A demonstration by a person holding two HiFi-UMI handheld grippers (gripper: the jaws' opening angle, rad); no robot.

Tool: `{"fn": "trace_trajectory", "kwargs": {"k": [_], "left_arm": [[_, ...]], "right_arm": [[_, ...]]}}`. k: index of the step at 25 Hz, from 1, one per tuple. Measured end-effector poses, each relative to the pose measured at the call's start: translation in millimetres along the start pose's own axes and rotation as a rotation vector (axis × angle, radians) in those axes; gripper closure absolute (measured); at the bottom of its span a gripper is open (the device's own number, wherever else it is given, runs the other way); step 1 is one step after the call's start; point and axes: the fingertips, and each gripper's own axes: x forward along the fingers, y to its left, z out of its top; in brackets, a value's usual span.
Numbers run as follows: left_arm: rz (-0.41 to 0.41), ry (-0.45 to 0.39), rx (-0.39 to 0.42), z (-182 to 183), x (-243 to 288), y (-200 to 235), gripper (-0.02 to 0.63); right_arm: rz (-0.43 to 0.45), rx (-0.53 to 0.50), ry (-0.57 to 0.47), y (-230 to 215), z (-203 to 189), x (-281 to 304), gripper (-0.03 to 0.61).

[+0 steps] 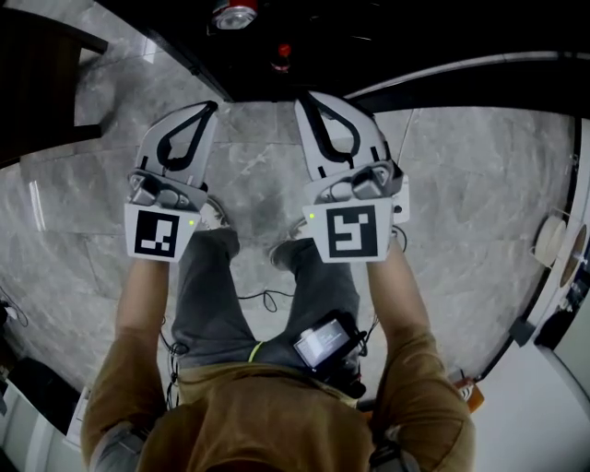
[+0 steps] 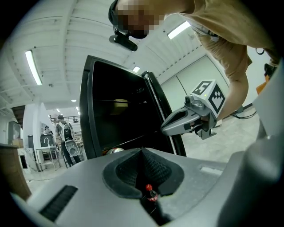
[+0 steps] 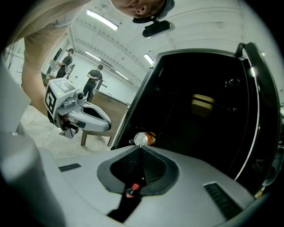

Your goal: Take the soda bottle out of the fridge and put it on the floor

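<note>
The soda bottle (image 1: 281, 57) stood upright low inside the fridge (image 2: 86, 115), at twelve o'clock from the person, with a red cap, a red label and dark cola. It was small in every view, so plastic or glass was hard to call. Either way it looked full, so I'd reckon it was stiff, fairly weighty for its size, and round and smooth, possibly slick if chilled. The best hold was probably across the body just under the shoulder, not on that narrow cap. A shiny can (image 1: 233, 14) lay on its side at about eleven o'clock from the bottle, deeper in.

Both tools were well short of it. The left gripper (image 1: 207, 111) had its jaws pressed together with nothing between them. The right gripper (image 1: 313, 103) was the same, tips meeting and empty. Their ribbed black pads would help on a smooth wall. Underfoot was polished grey marble floor (image 1: 479, 203), hard and flat for a set-down.
</note>
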Motion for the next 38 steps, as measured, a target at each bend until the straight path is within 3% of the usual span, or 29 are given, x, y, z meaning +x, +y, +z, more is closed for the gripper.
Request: {"fn": "trace_trajectory", "kwargs": {"k": [7,14,29,33,35,38], "left_arm": [[-0.002,-0.033,0.011,-28,19,-4,0.618],[0.003,-0.049,0.011,-81,35,-10,0.618],[-0.084,-0.067,0.050,-162,66,-34,0.618],[-0.108,-0.096,0.119,-178,73,-40,0.618],[-0.129,-0.097,0.170,-191,78,-46,0.618],[-0.128,-0.098,0.172,-210,83,-47,0.618]], "right_arm": [[-0.042,0.003,-0.008,-8,-36,19,0.575],[-0.045,0.013,0.008,5,-89,47,0.575],[-0.042,0.067,0.030,27,-174,103,0.574],[-0.058,0.068,0.019,29,-189,121,0.503],[-0.069,0.063,0.006,32,-197,130,0.502],[-0.069,0.068,-0.003,37,-212,140,0.477]]}}
